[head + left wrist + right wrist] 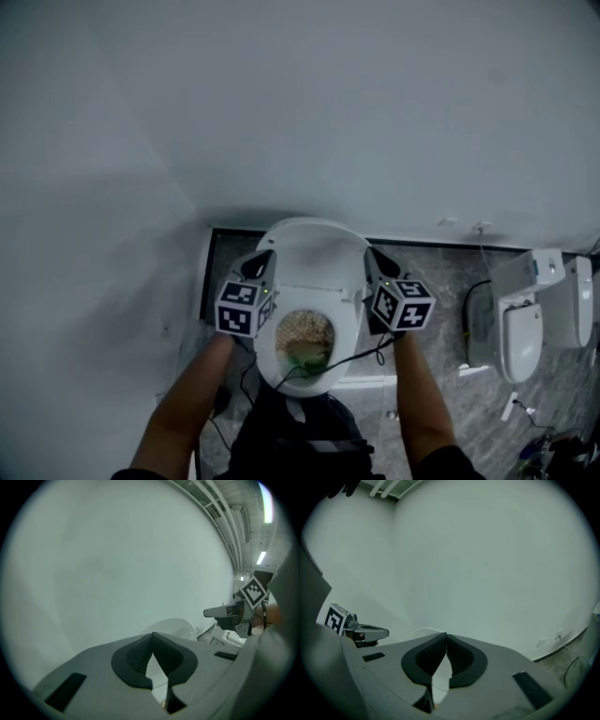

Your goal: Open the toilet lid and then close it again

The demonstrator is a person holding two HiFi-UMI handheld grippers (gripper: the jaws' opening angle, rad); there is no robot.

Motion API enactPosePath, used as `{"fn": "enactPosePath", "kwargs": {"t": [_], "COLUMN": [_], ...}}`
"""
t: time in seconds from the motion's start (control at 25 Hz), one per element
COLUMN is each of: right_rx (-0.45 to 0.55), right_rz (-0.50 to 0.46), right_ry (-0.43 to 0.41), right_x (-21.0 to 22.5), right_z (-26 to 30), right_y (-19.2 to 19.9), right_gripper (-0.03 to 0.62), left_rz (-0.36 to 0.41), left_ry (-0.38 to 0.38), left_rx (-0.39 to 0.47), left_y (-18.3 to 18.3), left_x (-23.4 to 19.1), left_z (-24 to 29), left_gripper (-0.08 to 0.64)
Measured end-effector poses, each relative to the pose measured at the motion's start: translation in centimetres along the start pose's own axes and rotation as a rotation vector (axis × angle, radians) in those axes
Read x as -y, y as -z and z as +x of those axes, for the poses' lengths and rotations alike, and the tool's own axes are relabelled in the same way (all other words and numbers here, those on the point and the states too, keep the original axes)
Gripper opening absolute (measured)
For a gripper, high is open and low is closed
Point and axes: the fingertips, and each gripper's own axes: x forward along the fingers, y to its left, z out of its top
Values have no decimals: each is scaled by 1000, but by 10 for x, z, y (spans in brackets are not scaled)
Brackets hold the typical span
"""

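Note:
The white toilet stands against the wall with its lid raised off the seat, and the bowl shows below it. My left gripper is at the lid's left edge and my right gripper is at its right edge. Both sets of jaws are shut tip to tip with nothing seen between them. In the left gripper view the left gripper points at the lid, with the right gripper off to the right. In the right gripper view the right gripper faces the lid's rim.
A plain white wall rises directly behind the toilet. A second white fixture stands on the dark tiled floor to the right. A black cable runs across the bowl's front. A wall socket sits low at the right.

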Motion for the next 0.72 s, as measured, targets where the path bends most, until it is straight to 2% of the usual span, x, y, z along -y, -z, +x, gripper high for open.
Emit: {"fn": "enactPosePath", "kwargs": {"t": [0.28, 0.4, 0.64, 0.72], "right_rx": [2, -1, -6, -12], "right_rz": [0, 1, 19, 30], "right_ry": [31, 50, 52, 59], "right_x": [10, 11, -1, -3], "right_z": [13, 19, 23, 23], "right_y": [-10, -12, -5, -2], "right_gripper": [11, 11, 11, 11], "left_rz": [17, 6, 44, 43], "left_ry": [5, 30, 98, 123], "left_rx": [-19, -37, -77, -93], "left_y": [-3, -4, -4, -4], "left_x": [-13, -19, -21, -20], "left_z": [15, 25, 53, 63], "left_gripper": [12, 106, 174, 219]}}
